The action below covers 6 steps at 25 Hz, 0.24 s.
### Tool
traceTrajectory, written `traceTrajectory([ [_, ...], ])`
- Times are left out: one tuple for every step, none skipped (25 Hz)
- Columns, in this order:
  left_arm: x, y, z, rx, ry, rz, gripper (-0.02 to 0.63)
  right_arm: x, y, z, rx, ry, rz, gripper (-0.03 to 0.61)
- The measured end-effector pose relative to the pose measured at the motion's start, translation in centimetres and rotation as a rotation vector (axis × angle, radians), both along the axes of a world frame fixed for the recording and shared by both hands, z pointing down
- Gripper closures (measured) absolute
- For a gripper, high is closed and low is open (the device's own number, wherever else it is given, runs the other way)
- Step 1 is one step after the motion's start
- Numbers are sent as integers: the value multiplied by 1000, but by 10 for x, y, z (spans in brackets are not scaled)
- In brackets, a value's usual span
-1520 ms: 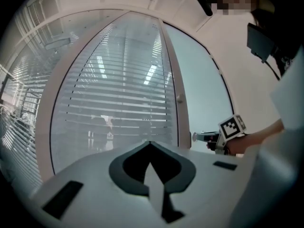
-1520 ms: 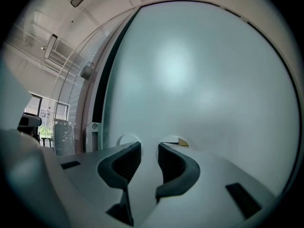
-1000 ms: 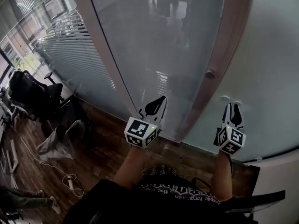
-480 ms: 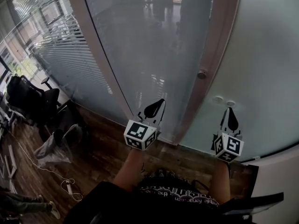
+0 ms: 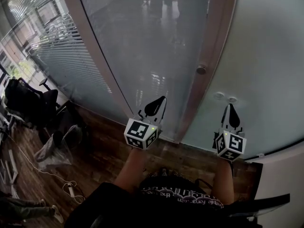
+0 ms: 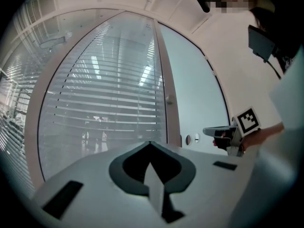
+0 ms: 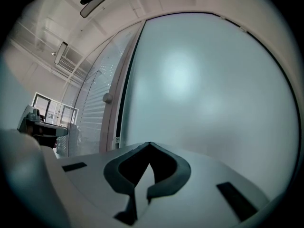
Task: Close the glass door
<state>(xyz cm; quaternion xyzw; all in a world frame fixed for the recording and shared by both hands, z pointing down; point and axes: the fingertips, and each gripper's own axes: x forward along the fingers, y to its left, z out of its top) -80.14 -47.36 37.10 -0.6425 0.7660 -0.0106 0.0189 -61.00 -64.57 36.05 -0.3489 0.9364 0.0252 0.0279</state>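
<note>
The glass door (image 5: 152, 46) stands straight ahead, a tall pane with blinds behind it, set in a pinkish frame. Its round knob (image 5: 201, 70) sits on the right stile, which lies next to the frosted wall panel (image 5: 266, 65). A thin dark gap (image 7: 124, 94) shows between stile and panel. My left gripper (image 5: 159, 101) is shut and empty, pointing level at the lower glass (image 6: 104, 108) without touching it. My right gripper (image 5: 230, 107) is shut on nothing and faces the frosted panel (image 7: 204, 89), just below two small round fittings (image 5: 218, 95). The knob (image 7: 108, 98) is up to its left.
Dark office chairs (image 5: 28, 99), a crumpled plastic bag (image 5: 57, 148) and loose cables (image 5: 71, 186) lie on the wooden floor at the left. A white ledge (image 5: 280, 175) stands at the lower right. My own body (image 5: 180, 194) fills the bottom of the head view.
The right gripper's jaws, open a second ago, have closed on nothing, and that hand has drifted slightly up and left. The left gripper has stayed in place.
</note>
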Motion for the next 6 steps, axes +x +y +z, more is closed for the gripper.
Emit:
traceTrajectory([
  [0,-1,0,1,0,0,623,-1,0,-1,3,0,-3,575],
  [0,-2,-1,3,-2,0,623,-2,1,-2,10,-2,-8,575],
  [-1,-2,-2,5,-4,-1,623,-4,1,-4,17,-5,-13,575],
  [-2,-3,-3,8,-7,-1,623,-7,2,-6,24,-8,-17,575],
  [-4,-3,-5,11,-11,-2,623,-10,2,-8,31,-12,-20,575],
  [-6,-4,-6,13,-14,-3,623,-13,2,-10,38,-15,-24,575],
])
